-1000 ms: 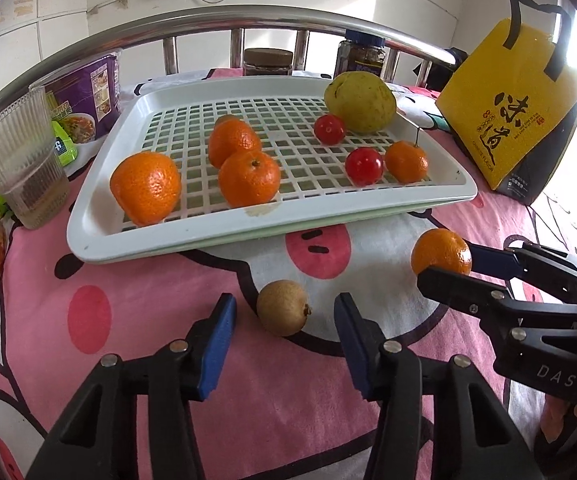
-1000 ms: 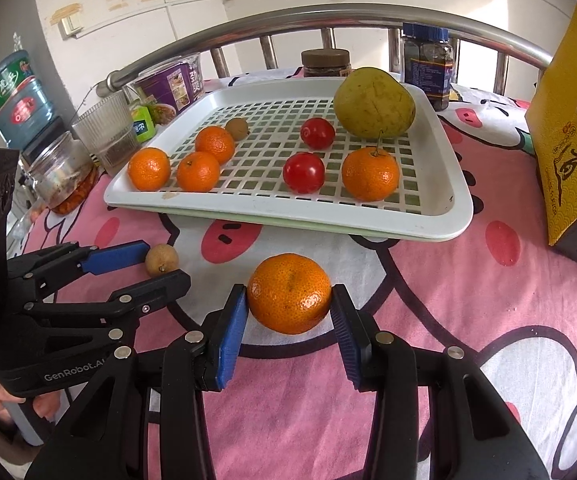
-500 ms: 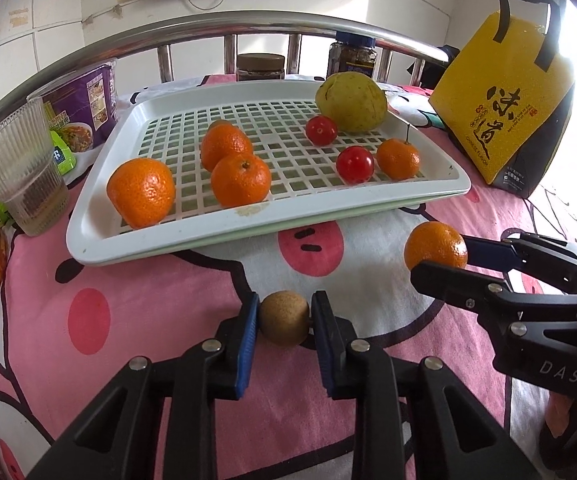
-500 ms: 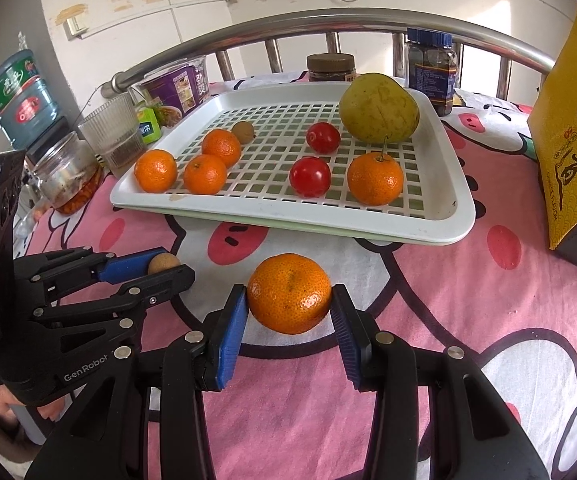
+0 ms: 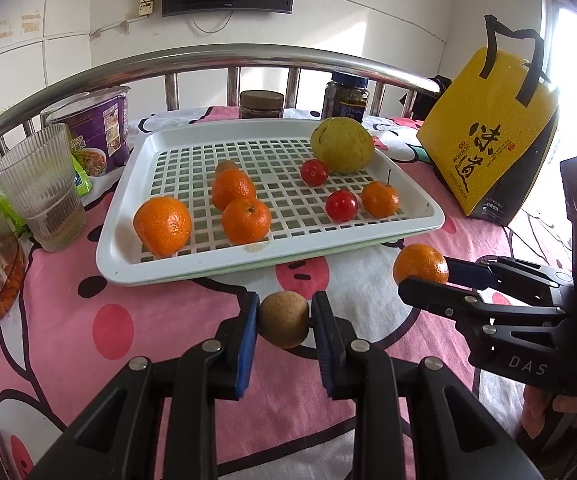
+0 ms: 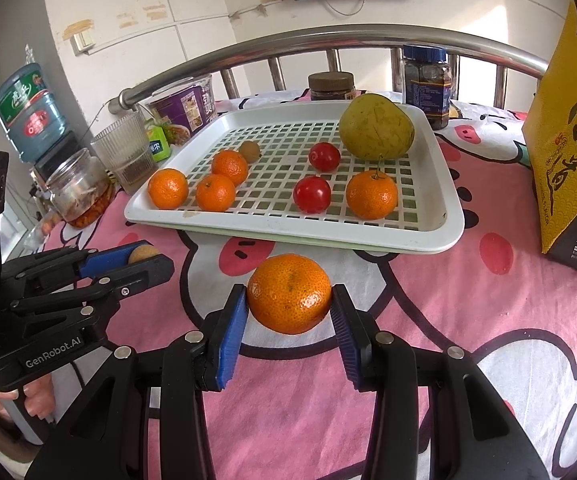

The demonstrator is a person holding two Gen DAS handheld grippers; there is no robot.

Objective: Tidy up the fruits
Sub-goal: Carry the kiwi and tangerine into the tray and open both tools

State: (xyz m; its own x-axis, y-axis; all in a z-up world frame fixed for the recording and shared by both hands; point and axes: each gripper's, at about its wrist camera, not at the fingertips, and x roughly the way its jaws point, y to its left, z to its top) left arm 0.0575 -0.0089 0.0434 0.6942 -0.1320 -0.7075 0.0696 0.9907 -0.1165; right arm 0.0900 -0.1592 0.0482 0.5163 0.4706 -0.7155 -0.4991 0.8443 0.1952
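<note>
While my left gripper (image 5: 284,322) pinches a small brown fruit (image 5: 284,319) between its blue pads, my right gripper (image 6: 288,312) is clamped on a mandarin (image 6: 289,293), both fruits sitting just above the pink cartoon-print cloth (image 6: 468,304) in front of the white slotted tray (image 6: 444,216). On the tray's left side lie three mandarins close together (image 5: 163,225) with another small brown fruit (image 6: 249,150) behind them. Toward its right side sit two red cherry tomatoes (image 6: 312,194), one stemmed mandarin (image 6: 371,194), and a big yellow-green pear (image 6: 376,126) at the far corner. A yellow bag (image 5: 492,148) stands right of the tray, a ribbed glass (image 5: 42,188) left of it, and two dark jars (image 6: 426,80) wait by the metal rail (image 5: 224,60).
</note>
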